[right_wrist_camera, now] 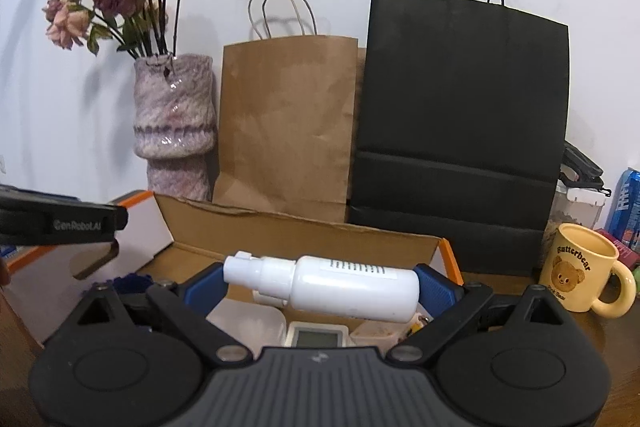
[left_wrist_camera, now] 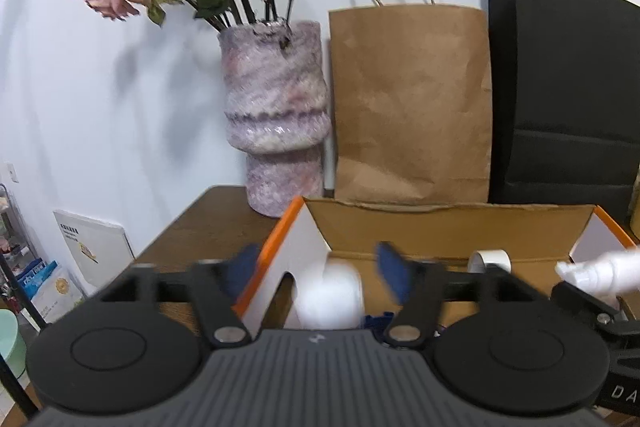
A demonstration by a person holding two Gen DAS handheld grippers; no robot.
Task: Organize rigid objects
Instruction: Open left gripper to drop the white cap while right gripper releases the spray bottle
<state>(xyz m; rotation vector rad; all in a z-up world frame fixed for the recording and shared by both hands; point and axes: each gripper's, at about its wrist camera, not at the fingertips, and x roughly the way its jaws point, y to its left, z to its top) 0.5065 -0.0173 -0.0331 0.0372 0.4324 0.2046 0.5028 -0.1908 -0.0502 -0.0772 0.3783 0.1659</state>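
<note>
- White plastic spray bottle (right_wrist_camera: 320,285) lies crosswise at centre of the right wrist view, above the open box, pinched end to end between the blue pads of the right gripper (right_wrist_camera: 320,287); a label strip with small black print runs along its top, too fine to read.
- In the left wrist view only the bottle's nozzle end (left_wrist_camera: 596,269) shows, at the right edge.
- Open cardboard box with orange-edged flaps (right_wrist_camera: 304,233) fills the lower middle of both views.
- Left gripper (left_wrist_camera: 318,265) has its jaws spread, pressing nothing; a blurred white roll (left_wrist_camera: 330,293) sits in the box between and beyond the pads.
- Only the left view shows that roll and a white tape ring (left_wrist_camera: 490,259) further right in the box.
- Only the right view shows a small white device with a grey screen (right_wrist_camera: 316,337) and a translucent lidded container (right_wrist_camera: 248,323) low in the box.
- Left gripper's black body at the left edge of the right view reads "GenRobot.AI".
- One cream mug (right_wrist_camera: 580,277), lower right, reads "Butterbear" above a bear face; one blue can (right_wrist_camera: 628,203) stands behind it.
- Both views show one mottled purple vase (right_wrist_camera: 174,127) of dried roses, one brown paper bag (right_wrist_camera: 288,127) and one black paper bag (right_wrist_camera: 464,131), standing in a row against the wall.
</note>
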